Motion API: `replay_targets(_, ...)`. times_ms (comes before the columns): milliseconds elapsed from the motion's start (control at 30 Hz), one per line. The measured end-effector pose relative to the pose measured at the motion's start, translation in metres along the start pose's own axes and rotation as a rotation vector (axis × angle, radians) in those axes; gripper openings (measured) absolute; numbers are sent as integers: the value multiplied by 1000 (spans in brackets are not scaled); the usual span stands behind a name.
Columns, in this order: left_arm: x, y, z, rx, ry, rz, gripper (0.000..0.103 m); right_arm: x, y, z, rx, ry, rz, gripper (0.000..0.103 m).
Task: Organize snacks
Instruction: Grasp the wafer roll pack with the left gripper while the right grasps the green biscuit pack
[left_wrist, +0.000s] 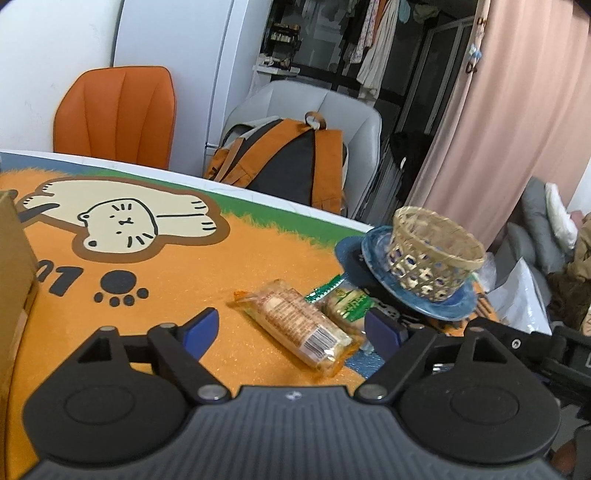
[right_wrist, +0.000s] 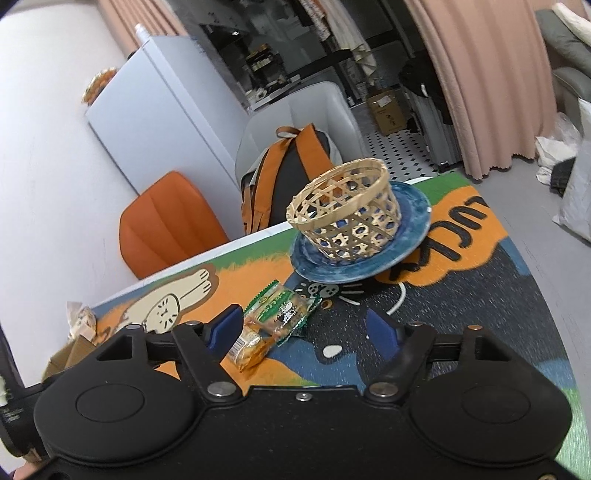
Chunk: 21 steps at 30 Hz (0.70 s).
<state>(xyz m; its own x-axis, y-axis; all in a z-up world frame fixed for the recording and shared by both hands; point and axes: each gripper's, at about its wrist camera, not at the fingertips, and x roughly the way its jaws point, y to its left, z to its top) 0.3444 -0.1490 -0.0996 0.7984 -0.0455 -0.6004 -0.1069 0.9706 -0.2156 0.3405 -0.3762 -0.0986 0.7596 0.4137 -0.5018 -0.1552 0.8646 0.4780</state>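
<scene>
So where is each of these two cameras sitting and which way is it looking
Left wrist view: on the left tongs, looking forward and down across the cartoon mat at the orange snack pack lying between its open blue pads; only the tongs show.
Right wrist view: on the right tongs, facing the woven basket on the blue plate, with the green snack pack just ahead; only the tongs show.
Shared: both packs, basket, plate, mat, backpack, orange chair.
</scene>
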Motion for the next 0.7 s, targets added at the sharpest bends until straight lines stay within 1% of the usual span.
replay_targets(133, 18, 0, 1, -20, 27, 10, 81, 14, 3, 5, -51, 31, 4, 69)
replay_targets(367, 48, 0, 4, -35, 73, 31, 80, 37, 4, 9, -120, 85, 2, 63)
replay_targets(433, 54, 2, 3, -48, 89, 27, 79, 43, 5, 10, -139, 98, 2, 63)
replay_targets(467, 57, 4, 1, -53, 101, 37, 78, 46, 7, 10, -152, 102, 1, 63)
replay_targets(500, 57, 5, 0, -47, 87, 37, 77, 49, 9, 9, -168, 106, 1, 63)
replay_targets(567, 56, 8, -1, -40, 86, 31, 75, 54, 13, 9, -193, 116, 4, 63)
replay_targets(633, 53, 12, 1, -44, 90, 23, 67, 60, 17, 8, -217, 125, 5, 63)
replay_targets(667, 51, 15, 1, -49, 94, 21, 66, 62, 20, 7, -224, 128, 3, 63)
replay_targets(700, 50, 18, 2, -51, 95, 21, 62, 64, 22, 7, -233, 128, 1, 63)
